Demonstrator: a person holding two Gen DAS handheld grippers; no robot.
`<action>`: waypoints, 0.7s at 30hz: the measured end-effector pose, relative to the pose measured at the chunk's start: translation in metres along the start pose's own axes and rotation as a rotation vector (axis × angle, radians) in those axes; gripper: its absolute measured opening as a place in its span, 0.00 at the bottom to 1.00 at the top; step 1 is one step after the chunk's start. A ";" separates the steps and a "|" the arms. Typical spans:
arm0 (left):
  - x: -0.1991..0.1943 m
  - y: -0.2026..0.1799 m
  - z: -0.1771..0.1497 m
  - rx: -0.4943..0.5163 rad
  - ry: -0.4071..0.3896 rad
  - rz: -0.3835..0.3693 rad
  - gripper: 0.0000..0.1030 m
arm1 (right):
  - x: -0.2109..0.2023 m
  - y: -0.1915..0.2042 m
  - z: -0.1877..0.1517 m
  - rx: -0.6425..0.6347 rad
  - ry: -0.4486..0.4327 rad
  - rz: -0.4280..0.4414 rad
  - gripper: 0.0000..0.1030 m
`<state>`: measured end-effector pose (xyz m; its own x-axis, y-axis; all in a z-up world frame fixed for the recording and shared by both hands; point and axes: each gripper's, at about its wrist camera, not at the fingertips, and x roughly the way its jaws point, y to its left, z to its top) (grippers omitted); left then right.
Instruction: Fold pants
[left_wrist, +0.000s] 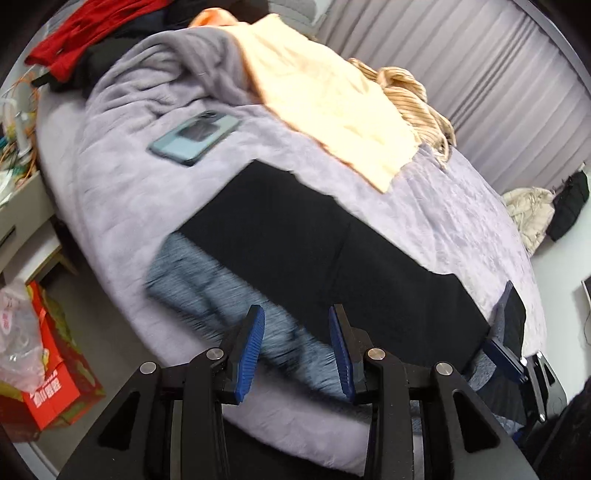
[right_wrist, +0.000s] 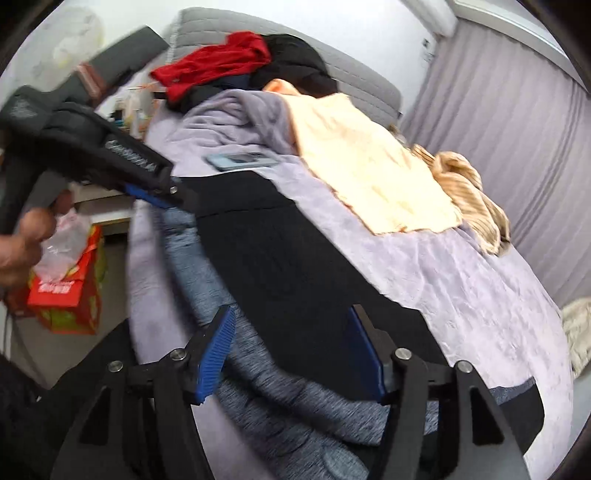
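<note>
Pants (left_wrist: 295, 236) are laid flat on the bed (left_wrist: 122, 206), black face up, with a grey-blue heathered layer (left_wrist: 207, 291) showing along the near edge. The long axis is seen running from the upper left, near the phone (left_wrist: 194, 138), down to the lower right corner of the left wrist view.

Left gripper (left_wrist: 297, 345): jaws parted, nothing between the pads; cloth lies just beyond and below the tips, at the seam where black meets heathered. No contact is visible.

Right gripper (right_wrist: 295, 354): jaws spread wider, straddling the near black edge from above; the pads are not seen pressing on cloth. Whether the tips touch the fabric cannot be told through the blur.

The two grippers are placed along the same near long edge, left toward one end, right toward the other; in the right wrist view the left gripper (right_wrist: 173, 195) is seen hovering at the far end of the black panel, held by a hand (right_wrist: 26, 240).

Judgement: the fold appears laid and let go; the next fold would likely be taken along the long axis, end to end.

Room: open purple blanket lies beyond the far edge, up to the cream cloth (left_wrist: 332, 107). The phone sits just beside the far end and could be caught. The bed edge falls off close behind the jaws.
</note>
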<state>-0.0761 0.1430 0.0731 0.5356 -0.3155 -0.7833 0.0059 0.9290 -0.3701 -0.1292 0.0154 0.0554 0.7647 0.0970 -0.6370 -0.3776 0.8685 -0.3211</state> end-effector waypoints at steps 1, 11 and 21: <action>0.003 -0.006 0.002 0.018 0.000 -0.014 0.36 | 0.010 -0.004 0.001 0.014 0.023 -0.020 0.65; 0.038 -0.036 -0.026 0.208 0.034 0.134 0.48 | 0.014 -0.073 -0.046 0.312 0.174 0.037 0.71; 0.053 -0.104 -0.041 0.298 0.075 0.079 0.73 | 0.089 -0.262 -0.092 0.856 0.585 -0.424 0.87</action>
<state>-0.0825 0.0213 0.0495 0.4803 -0.2435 -0.8426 0.2201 0.9634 -0.1529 -0.0104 -0.2483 0.0180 0.2980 -0.3342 -0.8941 0.5113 0.8469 -0.1461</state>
